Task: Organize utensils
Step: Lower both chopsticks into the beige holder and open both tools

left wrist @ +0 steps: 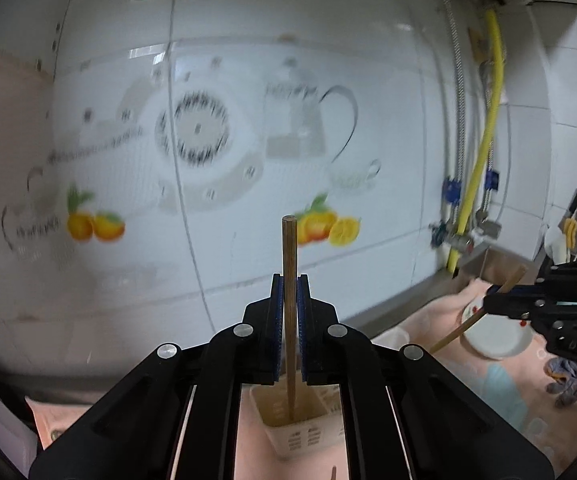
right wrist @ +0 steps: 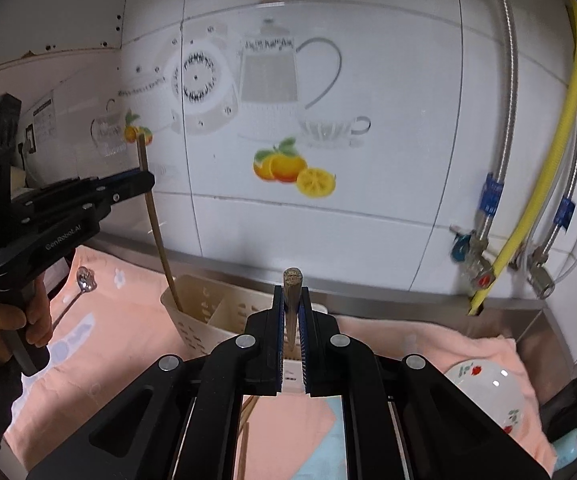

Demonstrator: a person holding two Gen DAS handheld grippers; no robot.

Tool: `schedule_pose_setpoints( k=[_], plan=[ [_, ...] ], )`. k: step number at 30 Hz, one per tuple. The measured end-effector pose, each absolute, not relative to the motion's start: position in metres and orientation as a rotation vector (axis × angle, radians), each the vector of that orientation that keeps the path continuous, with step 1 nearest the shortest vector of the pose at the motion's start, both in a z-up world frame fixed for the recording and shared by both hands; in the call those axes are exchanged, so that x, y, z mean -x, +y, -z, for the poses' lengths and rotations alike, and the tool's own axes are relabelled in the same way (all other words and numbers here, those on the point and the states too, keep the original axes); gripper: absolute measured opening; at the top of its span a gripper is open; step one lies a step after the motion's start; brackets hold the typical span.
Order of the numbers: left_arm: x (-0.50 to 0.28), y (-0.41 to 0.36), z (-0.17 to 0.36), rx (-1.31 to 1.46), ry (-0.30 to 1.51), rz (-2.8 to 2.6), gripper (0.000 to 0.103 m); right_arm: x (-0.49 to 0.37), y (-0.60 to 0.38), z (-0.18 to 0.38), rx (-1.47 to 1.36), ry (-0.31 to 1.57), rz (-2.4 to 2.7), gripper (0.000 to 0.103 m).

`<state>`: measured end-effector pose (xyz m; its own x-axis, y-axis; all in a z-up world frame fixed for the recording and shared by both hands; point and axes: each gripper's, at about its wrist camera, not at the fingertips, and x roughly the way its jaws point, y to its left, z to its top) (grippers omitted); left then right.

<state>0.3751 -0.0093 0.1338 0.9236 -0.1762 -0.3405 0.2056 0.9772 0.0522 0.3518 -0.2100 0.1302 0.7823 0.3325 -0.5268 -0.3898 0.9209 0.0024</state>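
Observation:
My left gripper (left wrist: 289,284) is shut on a wooden chopstick (left wrist: 289,248) that stands upright. Its lower tip reaches down into the cream slotted utensil holder (left wrist: 300,436). In the right wrist view the left gripper (right wrist: 144,180) grips that chopstick (right wrist: 156,232) over the left compartment of the holder (right wrist: 196,324). My right gripper (right wrist: 291,296) is shut on a second chopstick (right wrist: 291,280), just in front of the holder. In the left wrist view the right gripper (left wrist: 492,300) holds its chopstick (left wrist: 456,332) tilted. A metal spoon (right wrist: 84,280) lies on the pink cloth (right wrist: 100,360).
A white bowl with red flowers (right wrist: 484,388) sits on the cloth at the right. More wooden sticks (right wrist: 246,420) lie under my right gripper. The tiled wall (right wrist: 328,208) rises close behind, with a yellow hose (right wrist: 560,140) and metal pipes at the right.

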Motion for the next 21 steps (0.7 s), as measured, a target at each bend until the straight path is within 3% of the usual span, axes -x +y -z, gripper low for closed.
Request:
schedule_pose_setpoints(
  k=[9, 11, 14, 21],
  plan=[
    [-0.371, 0.002, -0.119, -0.088, 0.394, 0.190, 0.008, -0.349, -0.205, -0.121, 0.117, 0.558, -0.390, 0.007],
    [-0.364, 0.005, -0.120, -0.089, 0.393, 0.186, 0.009, -0.343, -0.205, -0.125, 0.124, 0.542, -0.387, 0.013],
    [-0.350, 0.013, -0.122, -0.078, 0.389, 0.178, 0.021, -0.332, -0.206, -0.131, 0.130, 0.518, -0.382, 0.016],
    [-0.306, 0.027, -0.107, -0.076, 0.424, 0.175, 0.022, -0.285, -0.211, -0.124, 0.137, 0.510, -0.403, 0.016]
  ],
)
